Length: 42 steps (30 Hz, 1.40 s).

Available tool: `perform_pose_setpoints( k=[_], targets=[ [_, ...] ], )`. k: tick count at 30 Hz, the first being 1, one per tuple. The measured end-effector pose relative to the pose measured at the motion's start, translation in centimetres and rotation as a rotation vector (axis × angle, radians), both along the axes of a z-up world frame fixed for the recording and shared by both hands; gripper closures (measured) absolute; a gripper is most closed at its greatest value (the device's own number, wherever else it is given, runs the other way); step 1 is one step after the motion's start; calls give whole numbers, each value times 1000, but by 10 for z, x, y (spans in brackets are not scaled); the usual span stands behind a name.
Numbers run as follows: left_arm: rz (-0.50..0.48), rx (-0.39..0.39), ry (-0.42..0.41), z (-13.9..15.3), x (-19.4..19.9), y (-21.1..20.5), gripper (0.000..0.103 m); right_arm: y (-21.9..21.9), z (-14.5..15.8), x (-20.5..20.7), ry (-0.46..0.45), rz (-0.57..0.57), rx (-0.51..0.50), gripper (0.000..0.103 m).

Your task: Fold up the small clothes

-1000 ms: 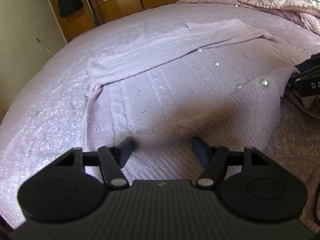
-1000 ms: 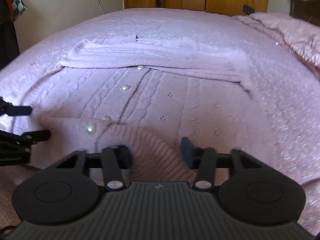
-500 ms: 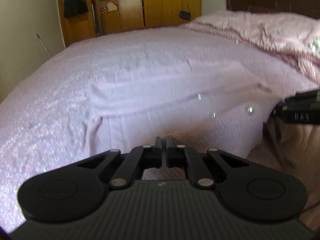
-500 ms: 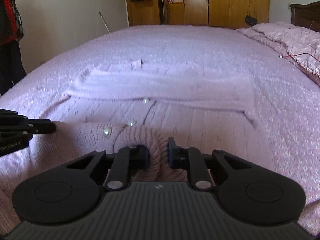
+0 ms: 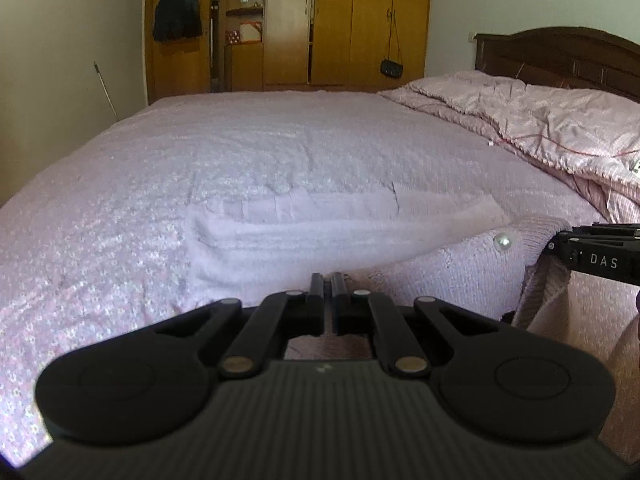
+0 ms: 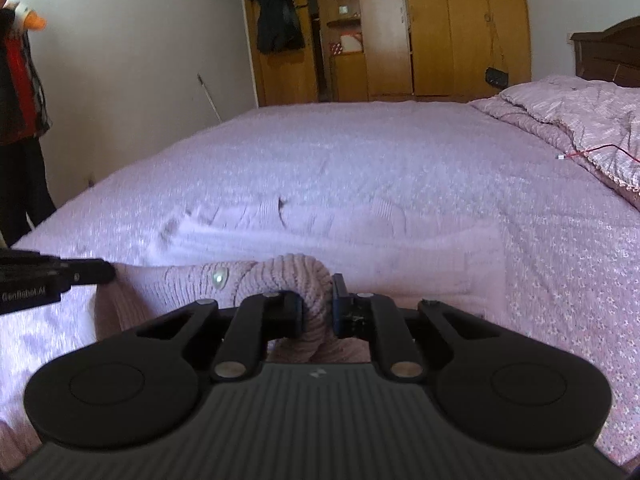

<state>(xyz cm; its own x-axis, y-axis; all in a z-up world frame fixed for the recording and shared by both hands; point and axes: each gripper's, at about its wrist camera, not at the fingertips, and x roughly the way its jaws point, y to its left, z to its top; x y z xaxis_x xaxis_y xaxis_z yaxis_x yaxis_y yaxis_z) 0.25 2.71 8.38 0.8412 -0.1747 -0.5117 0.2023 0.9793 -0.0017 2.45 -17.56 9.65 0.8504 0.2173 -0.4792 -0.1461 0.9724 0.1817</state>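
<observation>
Knitwear first: your lilac cardigan (image 5: 320,232) lies across the near part of the bed (image 5: 240,148), its ribbed hem raised off the cover between your two tools. Your left tongs (image 5: 327,282) are pinched fully together on the hem's edge, and your right tongs (image 6: 316,292), which have just been closing, clamp a thick roll of the same ribbing beside a pearl button (image 6: 219,278). A crumpled pink quilt (image 5: 540,120) sits well apart, near the headboard (image 5: 560,52).
</observation>
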Motion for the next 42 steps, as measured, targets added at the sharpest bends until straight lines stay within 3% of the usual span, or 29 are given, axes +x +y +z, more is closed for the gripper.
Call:
perform_pose_setpoints(
  k=[13, 21, 27, 33, 38, 42],
  targets=[
    [36, 29, -65, 19, 34, -7, 99, -2, 19, 30, -61, -8, 15, 89],
    [37, 72, -143, 33, 95, -11, 100, -1, 33, 89, -107, -14, -25, 89],
    [28, 80, -50, 4, 156, -14, 99, 8, -4, 158, -8, -7, -86, 89],
    [21, 118, 49, -32, 180, -15, 98, 7, -65, 211, 165, -13, -125, 88],
    [10, 125, 122, -46, 184, -17, 97, 1, -84, 224, 196, -33, -94, 50],
    [13, 128, 136, -44, 176, -16, 96, -16, -81, 218, 204, -52, -58, 38]
  ],
)
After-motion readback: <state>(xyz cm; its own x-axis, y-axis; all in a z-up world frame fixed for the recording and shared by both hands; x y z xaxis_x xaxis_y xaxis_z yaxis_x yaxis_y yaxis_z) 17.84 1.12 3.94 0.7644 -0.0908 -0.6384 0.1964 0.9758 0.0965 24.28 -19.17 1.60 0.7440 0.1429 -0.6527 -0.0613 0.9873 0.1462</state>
